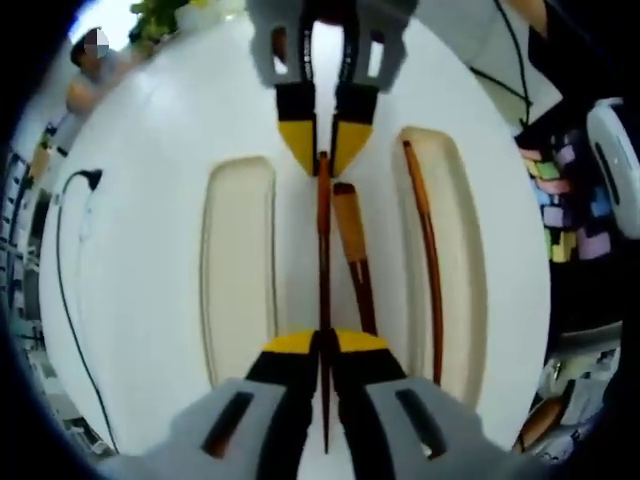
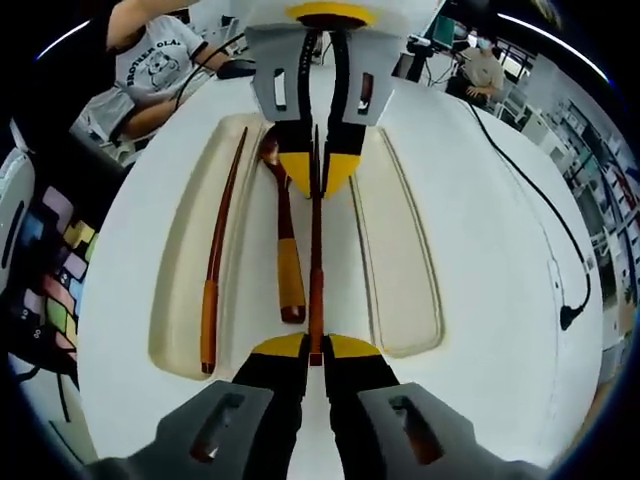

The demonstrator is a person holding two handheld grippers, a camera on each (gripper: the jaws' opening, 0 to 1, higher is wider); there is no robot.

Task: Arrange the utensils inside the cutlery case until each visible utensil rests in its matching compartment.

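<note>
— Currently, what do the two tongs hold?

— One chopstick (image 1: pixel 324 270), shared. In the left gripper view the left tongs (image 1: pixel 324 345) are pressed together on its near end, and the right tongs (image 1: pixel 324 140) come in from the top of the view, pinching its far end. In the right gripper view the roles reverse: right tongs (image 2: pixel 315 350) at the bottom, left tongs (image 2: pixel 318 165) at the top, both closed on the same chopstick (image 2: pixel 316 270).

— Where is the cutlery case?

— On the white table (image 1: pixel 150 200), directly under the held chopstick. The case (image 1: pixel 238 260) is cream-coloured, with long compartments side by side.

— Contents?

— In the right gripper view, a second chopstick (image 2: pixel 215 280) lies lengthwise in the compartment left of the tongs — orange end nearest the camera. A wooden spoon (image 2: pixel 285 250) lies just beside the held chopstick, bowl away from the camera. Whether the spoon sits in a compartment or on a ridge cannot be told. The compartment (image 2: pixel 400 260) on the right side holds nothing.

— Surroundings?

— A black cable (image 2: pixel 545 230) runs across the table (image 2: pixel 500 300).
</note>
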